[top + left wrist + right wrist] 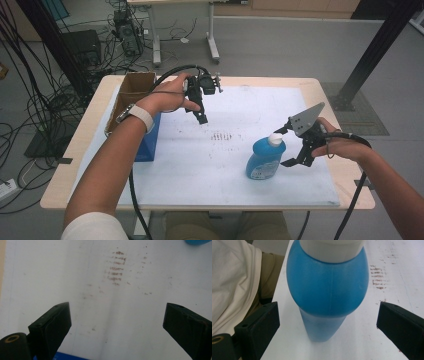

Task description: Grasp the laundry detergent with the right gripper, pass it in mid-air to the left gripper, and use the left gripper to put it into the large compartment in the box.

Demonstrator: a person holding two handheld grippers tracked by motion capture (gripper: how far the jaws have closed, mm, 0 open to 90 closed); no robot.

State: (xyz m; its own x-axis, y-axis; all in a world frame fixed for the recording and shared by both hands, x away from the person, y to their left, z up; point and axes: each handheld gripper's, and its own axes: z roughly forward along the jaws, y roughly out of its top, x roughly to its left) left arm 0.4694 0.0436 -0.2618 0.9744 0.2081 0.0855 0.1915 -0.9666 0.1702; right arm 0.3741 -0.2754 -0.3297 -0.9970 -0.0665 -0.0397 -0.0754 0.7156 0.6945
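Observation:
A blue bottle (264,159) with a white cap (276,139) stands upright on the white mat, right of the middle. My right gripper (286,146) is level at the bottle's right side, open. In the right gripper view the blue bottle (329,285) and its white cap (332,250) stand just ahead of the right gripper (328,315), with a gap to each pad. My left gripper (201,118) hangs above the mat's far left part and points down. In its own view the left gripper (117,315) stands open over bare mat, nothing between the pads.
An open cardboard box (134,88) sits at the table's left edge, with a blue box (150,141) against its near side. Brown smudges (222,136) mark the mat (200,170) between the grippers; the smudges (116,267) lie ahead of the left gripper.

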